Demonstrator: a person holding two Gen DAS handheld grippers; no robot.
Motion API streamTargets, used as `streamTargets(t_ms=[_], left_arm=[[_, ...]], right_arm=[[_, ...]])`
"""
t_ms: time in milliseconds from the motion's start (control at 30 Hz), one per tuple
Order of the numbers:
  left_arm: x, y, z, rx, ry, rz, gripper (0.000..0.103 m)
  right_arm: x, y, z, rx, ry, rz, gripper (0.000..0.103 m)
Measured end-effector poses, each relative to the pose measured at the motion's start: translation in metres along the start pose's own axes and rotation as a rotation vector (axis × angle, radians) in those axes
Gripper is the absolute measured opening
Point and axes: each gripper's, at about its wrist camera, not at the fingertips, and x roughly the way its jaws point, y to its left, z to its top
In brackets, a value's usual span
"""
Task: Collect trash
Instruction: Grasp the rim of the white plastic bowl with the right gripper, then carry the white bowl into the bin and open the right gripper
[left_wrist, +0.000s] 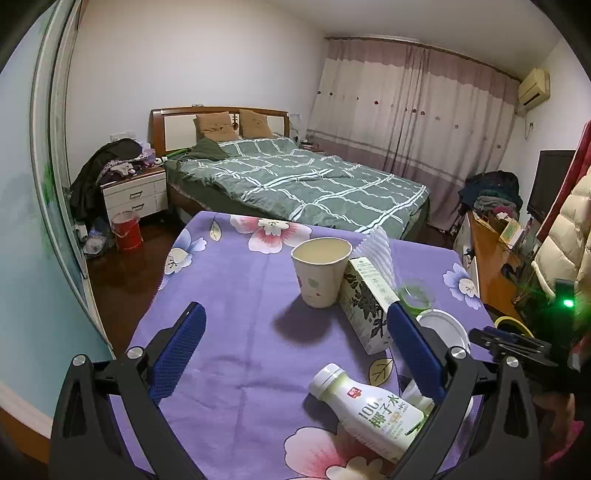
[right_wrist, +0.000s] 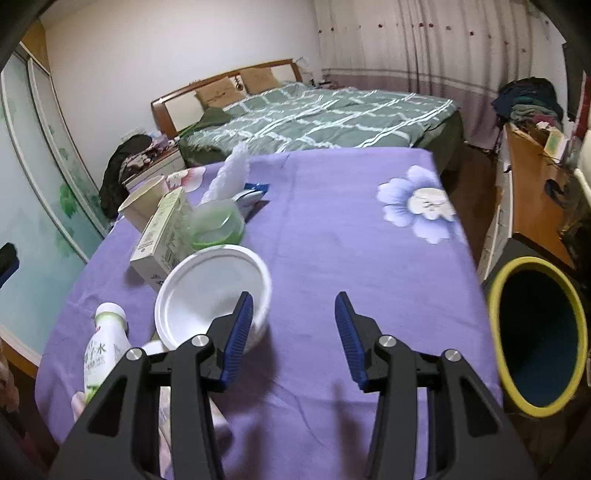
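On the purple flowered tablecloth (left_wrist: 236, 295) lies trash: a paper cup (left_wrist: 320, 271) standing upright, a dark-printed carton (left_wrist: 367, 306) on its side, a green plastic cup (left_wrist: 416, 293), a white foam bowl (right_wrist: 210, 295) and a white coconut-water bottle (left_wrist: 369, 404) lying flat. My left gripper (left_wrist: 295, 343) is open above the cloth, the bottle near its right finger. My right gripper (right_wrist: 293, 332) is open and empty, its left finger at the bowl's rim. A dark bin with a yellow rim (right_wrist: 535, 339) stands just off the table's right edge.
A white crinkled wrapper (right_wrist: 231, 173) and a blue packet (right_wrist: 255, 194) lie behind the carton. A bed (left_wrist: 295, 177) stands beyond the table, a nightstand (left_wrist: 135, 194) and red bucket (left_wrist: 127, 230) at left, a wooden desk (right_wrist: 532, 192) at right.
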Motion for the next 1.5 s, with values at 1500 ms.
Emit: streamTargets(t_ms=[1500], left_arm=[[0.023,-0.066,-0.019,0.098,0.088,-0.083,0.098]], right_arm=[[-0.046,-0.234,-0.034,0.576,-0.095,-0.371,0.012]])
